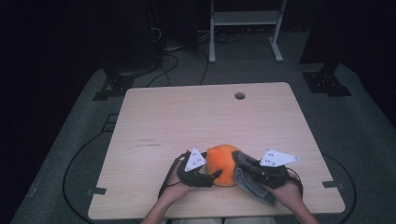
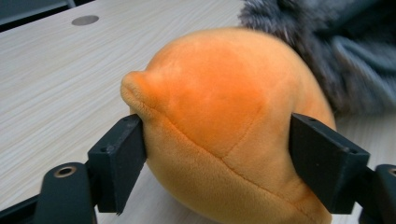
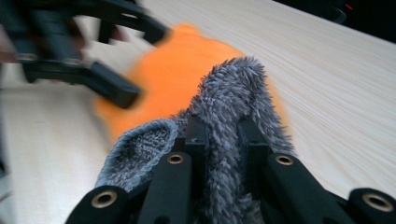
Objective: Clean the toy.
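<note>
Orange plush toy [image 1: 223, 164] near the front edge of the pale wooden surface [image 1: 187, 116], between the two tongs. Rounded and egg-like, long axis roughly upright and leaning a little, with a small blunt nub pointing away from the person and to the left in the left gripper view [image 2: 224, 121]. Short, smooth pile, bright orange, with fine stitched seams crossing the lower body. Resting on the surface, touched on its right side by a grey fuzzy cloth [image 1: 250, 179].

Left tongs [image 1: 211, 177] at the toy's left flank, jaws parted and standing one on each side of the lower body; both inner faces look to lie against the plush with little or no denting, so no firm squeeze visible. Right tongs [image 1: 243, 161] clenched on the grey cloth, a fold of shaggy pile [image 3: 224, 140] pinched between the two black jaws, a looser flap with a knitted-looking edge hanging to one side. Cloth draped against the toy's upper right. Round hole [image 1: 239, 95] at the far edge of the surface, well apart from everything.
</note>
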`<control>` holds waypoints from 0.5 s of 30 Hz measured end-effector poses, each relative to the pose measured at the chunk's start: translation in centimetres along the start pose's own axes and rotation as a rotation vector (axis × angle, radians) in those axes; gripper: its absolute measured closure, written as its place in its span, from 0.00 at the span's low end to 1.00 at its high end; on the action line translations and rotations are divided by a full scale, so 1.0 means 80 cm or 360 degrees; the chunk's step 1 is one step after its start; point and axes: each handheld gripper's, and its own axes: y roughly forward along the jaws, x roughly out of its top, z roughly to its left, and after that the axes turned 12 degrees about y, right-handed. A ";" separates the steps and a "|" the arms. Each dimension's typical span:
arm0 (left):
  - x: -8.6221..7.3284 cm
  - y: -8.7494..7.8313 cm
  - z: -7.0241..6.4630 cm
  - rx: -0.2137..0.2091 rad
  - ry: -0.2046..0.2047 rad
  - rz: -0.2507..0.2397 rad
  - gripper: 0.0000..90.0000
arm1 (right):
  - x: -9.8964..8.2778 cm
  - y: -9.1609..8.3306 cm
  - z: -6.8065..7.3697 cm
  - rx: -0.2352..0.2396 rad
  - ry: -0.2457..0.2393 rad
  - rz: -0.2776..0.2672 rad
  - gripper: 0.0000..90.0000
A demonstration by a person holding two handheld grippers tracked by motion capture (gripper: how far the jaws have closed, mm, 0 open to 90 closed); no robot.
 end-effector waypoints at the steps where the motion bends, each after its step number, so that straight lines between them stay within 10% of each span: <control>1: -0.001 -0.001 -0.001 -0.0003 0.0029 0.0008 0.26 | -0.002 -0.003 -0.016 -0.0084 0.0076 0.0026 0.86; 4: 0.000 0.000 -0.003 -0.0001 0.0065 0.0013 0.27 | -0.001 -0.007 -0.023 -0.0123 0.0116 0.0013 0.86; 8: 0.005 -0.001 -0.008 -0.0037 0.0144 -0.0032 0.23 | 0.015 -0.006 -0.003 0.0075 0.0055 -0.0107 0.86; 9: 0.006 -0.002 -0.006 -0.0067 0.0099 -0.0043 0.23 | 0.017 0.000 0.002 0.0085 0.0032 -0.0081 0.86; 10: 0.005 -0.003 0.007 -0.0152 -0.0164 -0.0097 0.12 | 0.013 0.009 0.006 0.0077 0.0008 -0.0057 0.86; 11: 0.004 -0.003 0.012 -0.0168 -0.0262 -0.0135 0.11 | 0.010 0.010 0.008 0.0086 -0.0001 -0.0060 0.86; 15: 0.004 0.001 0.006 -0.0114 -0.0151 -0.0088 0.22 | 0.009 0.005 0.020 0.0094 -0.0069 -0.0035 0.86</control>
